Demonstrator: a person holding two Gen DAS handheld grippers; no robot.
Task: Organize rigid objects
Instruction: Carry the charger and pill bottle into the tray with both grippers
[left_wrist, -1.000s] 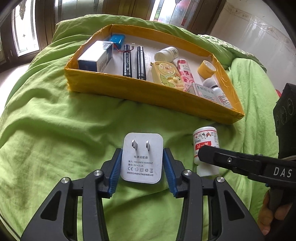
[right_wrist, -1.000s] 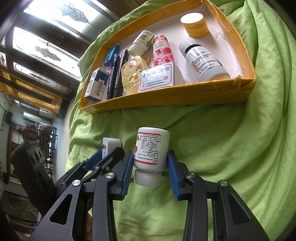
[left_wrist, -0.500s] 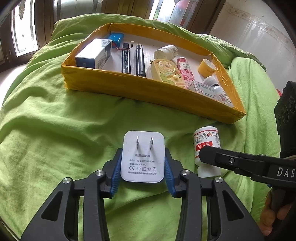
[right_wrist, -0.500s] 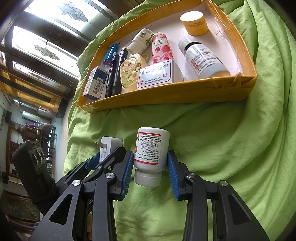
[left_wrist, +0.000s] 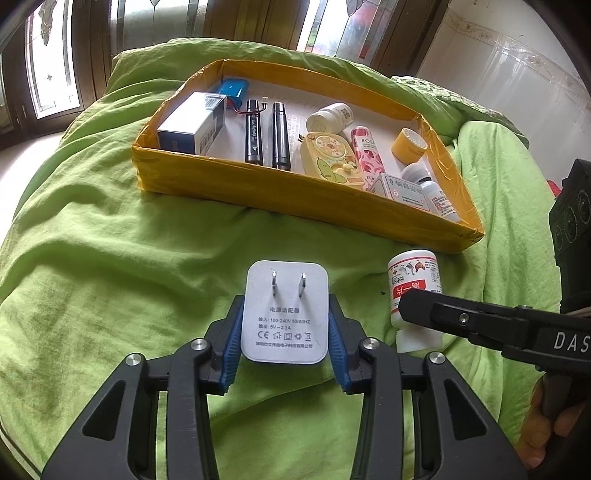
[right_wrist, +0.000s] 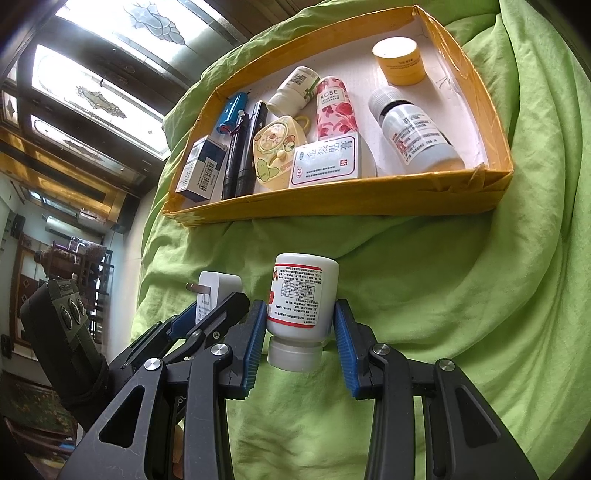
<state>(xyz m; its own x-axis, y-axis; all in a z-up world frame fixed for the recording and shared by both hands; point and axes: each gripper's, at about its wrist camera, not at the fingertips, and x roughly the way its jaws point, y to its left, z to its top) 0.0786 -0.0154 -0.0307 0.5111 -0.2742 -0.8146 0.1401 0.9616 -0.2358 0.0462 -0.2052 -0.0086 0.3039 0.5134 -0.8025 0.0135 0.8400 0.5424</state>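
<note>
Soft daylight from the windows (left_wrist: 55, 70) behind my yellow tray (left_wrist: 295, 201) fills both views brightly (the panes blow out white), shadows lie faint on the green sheet (left_wrist: 110, 258), and fisheye bending darkens every corner.

The tray's (left_wrist: 332, 206) near wall hides part of a bottle (left_wrist: 439, 201), perhaps capped white.

Tray (left_wrist: 258, 192) on bedsheet (left_wrist: 110, 258), far side. In tray, left to right: box (left_wrist: 192, 127), two flashlights (left_wrist: 266, 137), case (left_wrist: 330, 157), tube (left_wrist: 365, 155), carton (left_wrist: 402, 192), vial (left_wrist: 437, 199); jar (left_wrist: 408, 146) behind vial. Near side of tray: charger (left_wrist: 284, 310) in left tool (left_wrist: 284, 347), bottle (right_wrist: 301, 302) just right of it, in right tool (right_wrist: 300, 347).
</note>
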